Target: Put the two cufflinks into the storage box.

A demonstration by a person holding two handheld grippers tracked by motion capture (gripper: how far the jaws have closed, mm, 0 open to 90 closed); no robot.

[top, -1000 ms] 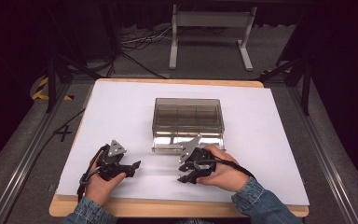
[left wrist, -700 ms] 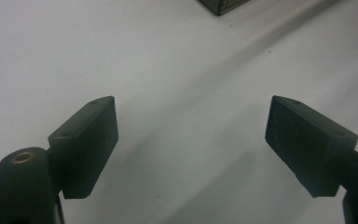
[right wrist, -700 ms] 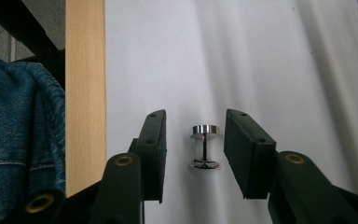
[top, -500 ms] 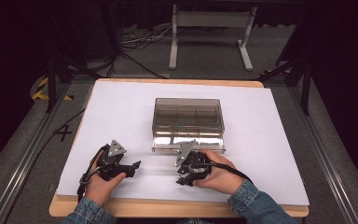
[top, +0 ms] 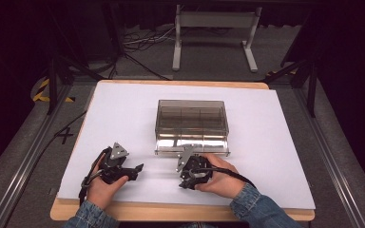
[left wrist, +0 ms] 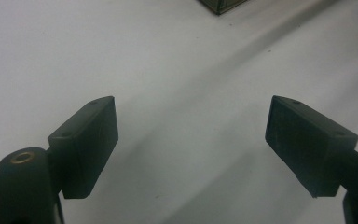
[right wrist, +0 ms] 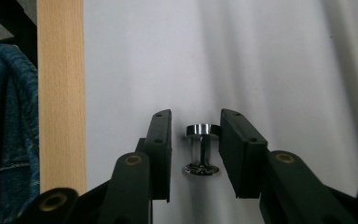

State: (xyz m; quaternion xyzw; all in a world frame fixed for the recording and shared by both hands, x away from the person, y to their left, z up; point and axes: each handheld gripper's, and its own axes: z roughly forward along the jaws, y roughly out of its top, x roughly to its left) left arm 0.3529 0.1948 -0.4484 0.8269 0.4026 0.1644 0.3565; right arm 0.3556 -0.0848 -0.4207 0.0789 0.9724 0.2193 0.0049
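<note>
No writing can be read anywhere. Near the tabletop's (top: 285,142) front edge, a small metal knob (right wrist: 201,149) is flanked by the right gripper's (right wrist: 196,140) fingers, which have just been closing, one pad touching it. The left gripper (left wrist: 191,135) is held wide open, empty. A clear box (top: 192,124) sits beyond.

This is a lab or recording studio. The worktop (top: 285,142) has a plain white cover and stands between metal rails (top: 24,166). Black curtains (top: 351,71) hang around it, cables (top: 142,40) lie on the grey floor (top: 209,59), and hazard tape (top: 43,90) marks the floor.
</note>
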